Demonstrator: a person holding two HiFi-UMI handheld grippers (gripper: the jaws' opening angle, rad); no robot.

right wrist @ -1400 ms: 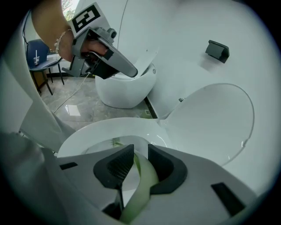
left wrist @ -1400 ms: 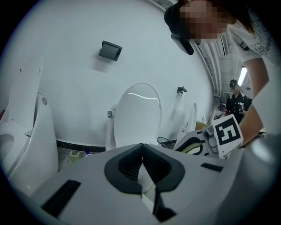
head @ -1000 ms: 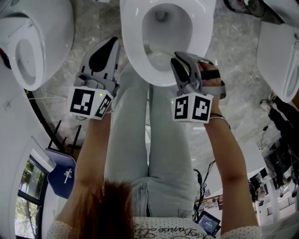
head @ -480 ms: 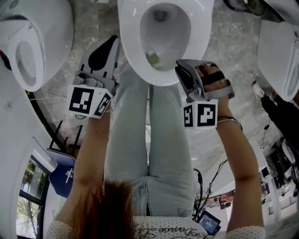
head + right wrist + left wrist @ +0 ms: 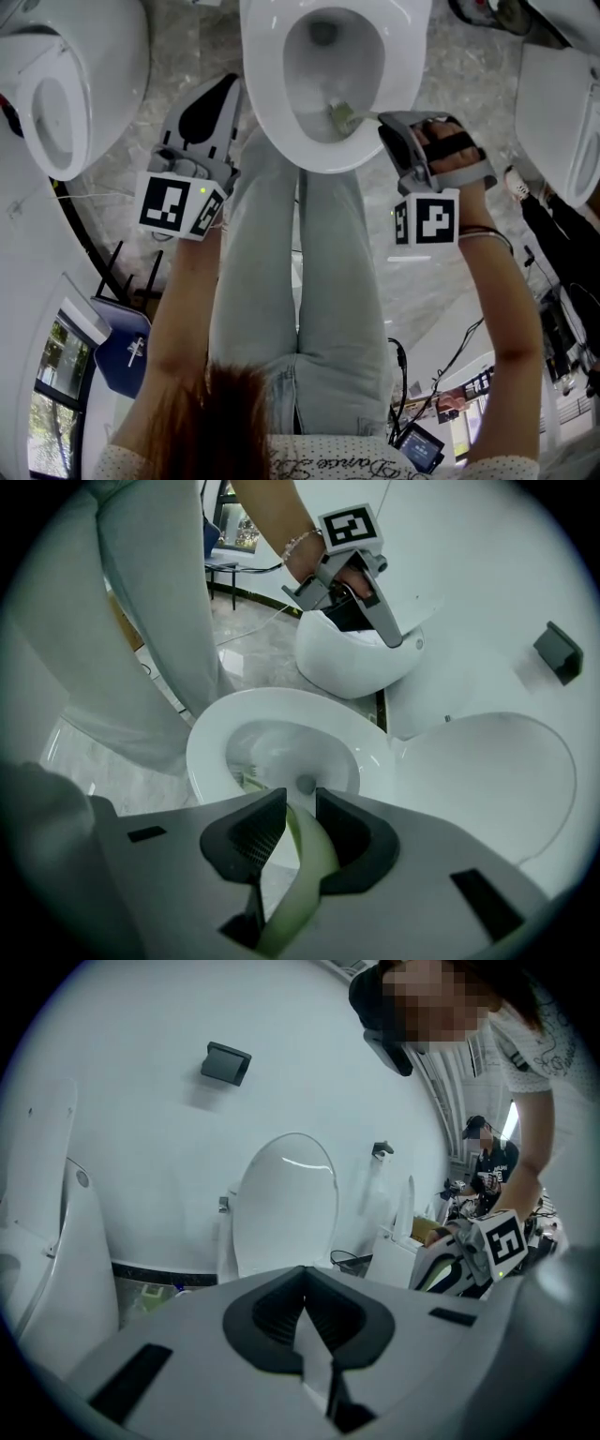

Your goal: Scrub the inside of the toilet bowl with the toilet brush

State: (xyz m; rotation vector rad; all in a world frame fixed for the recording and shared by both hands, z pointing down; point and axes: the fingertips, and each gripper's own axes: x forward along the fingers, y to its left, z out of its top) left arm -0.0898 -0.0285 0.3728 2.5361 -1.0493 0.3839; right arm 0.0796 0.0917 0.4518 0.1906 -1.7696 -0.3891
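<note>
Right gripper point(image 5: 392, 122) sits further right than a second ago, and the brush point(image 5: 339, 116) head has swung from the front-left to the right inside the bowl point(image 5: 265, 66). Right jaws pinch the green handle. Left gripper point(image 5: 223, 89) hangs beside the rim, jaws pressed together, empty.

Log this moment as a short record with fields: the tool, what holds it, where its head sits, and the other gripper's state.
tool: pale green plastic toilet brush
held by: right gripper, jaws shut on the handle
brush head: inside the white ceramic toilet bowl, against its near inner wall
left gripper: jaws together, empty, outside the bowl beside its left rim
toilet lid: raised
</note>
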